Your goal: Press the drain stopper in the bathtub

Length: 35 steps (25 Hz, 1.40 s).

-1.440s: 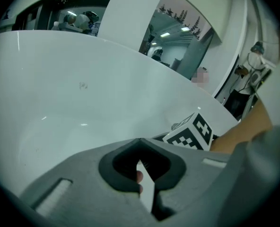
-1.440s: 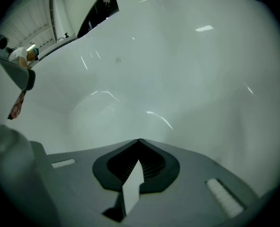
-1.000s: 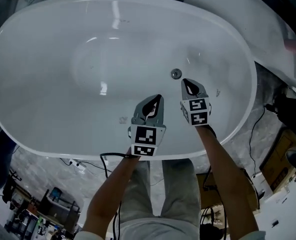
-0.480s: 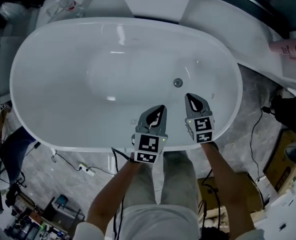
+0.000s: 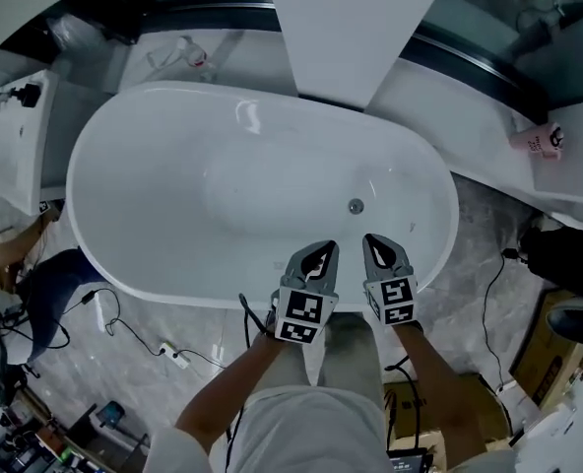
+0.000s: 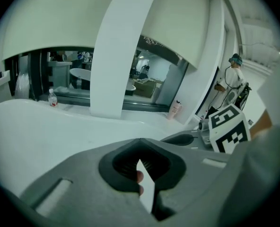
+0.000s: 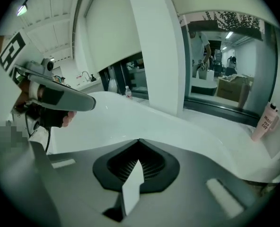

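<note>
Grey marbled floor [image 5: 173, 333] is seen round a white oval bathtub [image 5: 124, 244], w/ a broad white pillar [image 5: 356, 28] behind it and a pink bottle [image 5: 536, 141] on the ledge at far right. Loose cables [image 5: 124, 313] are trailed on the floor by the tub's near side.

Drain stopper [image 5: 356, 205] is set in the tub bottom, towards the right end, nothing on or touching it.

Risks, as judged:
- The stopper is small and rounded, so a push made off-centre could let the tips slide onto the glossy tub bottom and leave the stopper unpressed
- A long reach down over the near rim is needed; the rim could be knocked by the tongs or forearms on the way
- Neither gripper view is aimed into the tub (both look level across it), so the stopper isn't shown there and aim must be taken from the head view alone
- The cables near the feet could be snagged if a step is taken

Left tongs [image 5: 323, 254] and right tongs [image 5: 375, 246] are held side by side over the near rim, apart from the stopper. On both, jaws are brought fully together at the tips; nothing is held btwn them and nothing is touched
</note>
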Each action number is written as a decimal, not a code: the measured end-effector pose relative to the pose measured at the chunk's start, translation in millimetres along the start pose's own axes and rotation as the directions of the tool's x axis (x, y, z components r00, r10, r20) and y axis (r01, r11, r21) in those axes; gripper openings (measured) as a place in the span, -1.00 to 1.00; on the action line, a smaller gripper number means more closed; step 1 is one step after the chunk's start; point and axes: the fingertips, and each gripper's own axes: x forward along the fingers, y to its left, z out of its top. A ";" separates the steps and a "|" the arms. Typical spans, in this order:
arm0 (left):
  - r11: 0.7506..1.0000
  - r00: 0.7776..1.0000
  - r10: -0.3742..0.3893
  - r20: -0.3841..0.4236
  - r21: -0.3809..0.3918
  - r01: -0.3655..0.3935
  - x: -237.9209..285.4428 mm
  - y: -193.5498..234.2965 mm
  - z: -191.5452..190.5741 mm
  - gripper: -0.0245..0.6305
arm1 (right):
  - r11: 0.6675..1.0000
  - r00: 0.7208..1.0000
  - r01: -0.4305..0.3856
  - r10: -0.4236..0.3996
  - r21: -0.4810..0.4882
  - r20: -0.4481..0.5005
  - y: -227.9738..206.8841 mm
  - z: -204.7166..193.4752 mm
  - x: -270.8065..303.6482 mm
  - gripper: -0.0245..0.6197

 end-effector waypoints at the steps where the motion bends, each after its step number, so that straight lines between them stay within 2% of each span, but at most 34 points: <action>1: 1.000 1.000 -0.001 0.009 0.007 0.001 -6.0 0.6 9.7 -0.92 | 1.000 1.000 0.001 -0.001 -0.002 0.016 2.4 11.6 -4.7 -0.91; 7: 1.000 0.996 0.005 0.085 0.024 -0.007 -50.3 1.9 63.9 -0.92 | 1.000 0.991 -0.011 0.012 -0.013 0.133 20.1 82.8 -44.2 -0.92; 15: 0.999 0.981 0.007 0.195 0.044 -0.016 -118.3 -39.2 130.3 -0.92 | 0.999 0.949 -0.018 0.029 -0.037 0.314 29.8 170.6 -131.0 -0.92; 20: 0.999 0.978 0.016 0.207 0.036 -0.024 -157.6 -65.2 141.3 -0.92 | 0.998 0.927 -0.055 0.063 -0.031 0.370 43.2 198.9 -182.9 -0.92; 23: 0.999 0.970 0.006 0.242 0.049 -0.019 -182.5 -76.7 162.7 -0.92 | 0.996 0.909 -0.079 0.091 -0.048 0.406 52.4 216.2 -210.6 -0.93; 27: 0.999 0.959 -0.008 0.284 0.052 -0.007 -206.4 -92.2 182.9 -0.92 | 0.993 0.885 -0.116 0.109 -0.011 0.452 61.2 234.6 -243.0 -0.94; 31: 1.000 0.949 0.014 0.316 0.019 -0.021 -229.9 -93.3 192.3 -0.92 | 0.993 0.870 -0.121 0.107 -0.001 0.481 82.0 252.3 -272.5 -0.94; 35: 0.999 0.944 0.001 0.331 0.050 -0.019 -243.6 -100.4 198.4 -0.92 | 0.996 0.868 -0.087 0.085 -0.018 0.490 105.8 262.5 -298.4 -0.94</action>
